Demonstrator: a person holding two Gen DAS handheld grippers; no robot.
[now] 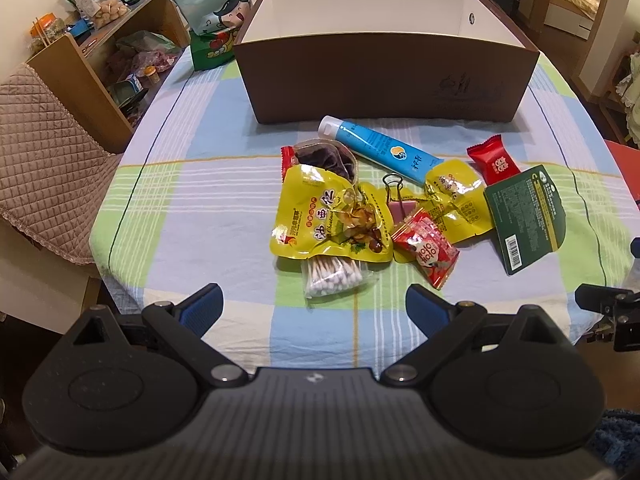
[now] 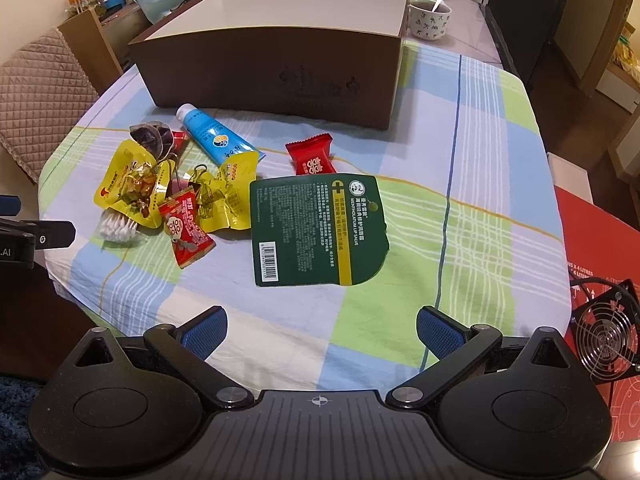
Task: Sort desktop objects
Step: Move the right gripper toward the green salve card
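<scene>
Brown cardboard box (image 1: pixel 384 76) sits open-topped at the far side of the checked tabletop (image 1: pixel 192 208); the white inner walls show, the floor of the box is hidden by its near wall in both views, so contents can't be told. Loose pile lies just in front of the box: blue tube (image 1: pixel 376 148) nearest its front wall, dark dried-fruit pouch (image 1: pixel 328 158) left of the tube, big yellow chestnut packet (image 1: pixel 316 216) in front of that, cotton swab bag (image 1: pixel 332 274) poking out from under the packet's near edge, pink binder clip (image 1: pixel 398 204) between the two yellow packets, second yellow packet (image 1: pixel 456 200) under the tube's flat end, red-white candy (image 1: pixel 426 250) at the near side of the pile, red candy (image 1: pixel 494 162) right of the tube, green lip salve card (image 1: pixel 528 216) furthest right, face down with barcode toward the camera. Left gripper (image 1: pixel 314 308) spread wide, nothing between the blue pads, hovering at the near tabletop edge facing the swabs. Right gripper (image 2: pixel 322 332) also spread wide and empty, lined up with the salve card. Right wrist view alone shows a mug with spoon (image 2: pixel 430 20) beside the box's right end and a small fan (image 2: pixel 608 336) off the tabletop; left wrist view alone shows the wooden shelf (image 1: pixel 100 60) left of the box.
</scene>
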